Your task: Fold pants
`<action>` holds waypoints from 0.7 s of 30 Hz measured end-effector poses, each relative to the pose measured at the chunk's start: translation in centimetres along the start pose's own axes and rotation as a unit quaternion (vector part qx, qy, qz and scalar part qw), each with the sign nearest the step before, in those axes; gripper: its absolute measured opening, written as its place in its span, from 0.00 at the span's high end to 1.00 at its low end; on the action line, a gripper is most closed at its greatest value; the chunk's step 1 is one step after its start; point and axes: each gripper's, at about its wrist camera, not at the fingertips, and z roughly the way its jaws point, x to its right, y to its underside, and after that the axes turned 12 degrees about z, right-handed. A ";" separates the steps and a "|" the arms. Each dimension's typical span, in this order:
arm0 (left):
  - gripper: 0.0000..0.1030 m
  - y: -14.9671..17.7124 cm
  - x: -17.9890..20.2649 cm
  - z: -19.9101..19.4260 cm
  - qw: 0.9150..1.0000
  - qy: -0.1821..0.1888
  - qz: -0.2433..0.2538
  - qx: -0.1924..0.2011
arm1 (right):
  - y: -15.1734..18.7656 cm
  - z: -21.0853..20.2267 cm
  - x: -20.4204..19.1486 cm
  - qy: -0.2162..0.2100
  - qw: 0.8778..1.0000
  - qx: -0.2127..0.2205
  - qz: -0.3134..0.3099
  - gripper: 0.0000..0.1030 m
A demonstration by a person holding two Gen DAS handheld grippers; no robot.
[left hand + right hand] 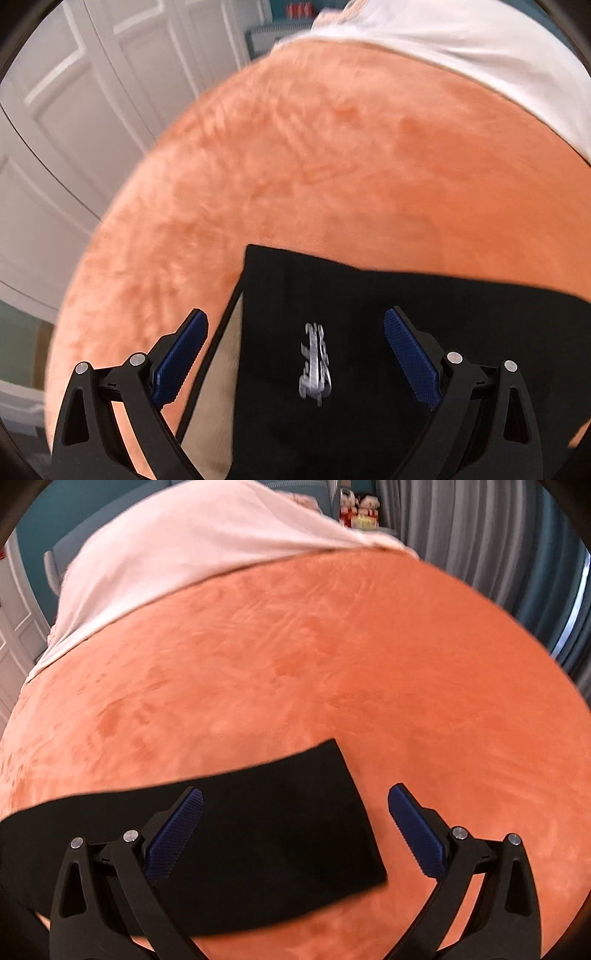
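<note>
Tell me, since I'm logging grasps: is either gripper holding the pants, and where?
Nothing is held. The left gripper and right gripper are both open above the black pants, which lie flat on the orange blanket.

Both views close above pants (332,295), perhaps.

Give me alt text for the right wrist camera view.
Black pants lie flat on an orange blanket, with the open right hand-held gripper hovering over their right end. White bedding lies beyond.
</note>
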 end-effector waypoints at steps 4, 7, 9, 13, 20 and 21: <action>0.05 -1.4 -0.8 3.2 0.999 0.022 -0.008 -0.027 | -0.7 3.2 -0.1 -0.008 0.999 -0.031 0.010 0.05; 0.09 -2.2 -0.9 3.3 0.999 0.038 -0.010 -0.013 | -0.3 4.9 -0.6 0.006 0.998 -0.055 -0.002 0.28; 0.30 -2.5 -0.9 3.1 0.999 0.046 -0.009 -0.006 | 0.0 4.5 -0.6 0.008 0.999 -0.044 -0.008 0.59; 0.76 -2.6 -1.7 0.9 0.998 0.050 -0.022 0.027 | 0.1 2.1 0.1 -0.028 0.999 -0.038 0.006 0.89; 0.78 2.0 -4.2 -10.3 0.983 0.120 -0.027 0.135 | 1.7 -8.4 0.2 -0.104 0.994 0.026 -0.020 0.90; 0.78 3.1 -4.4 -12.0 0.981 0.127 -0.019 0.144 | 2.3 -10.3 0.3 -0.115 0.992 0.036 -0.027 0.90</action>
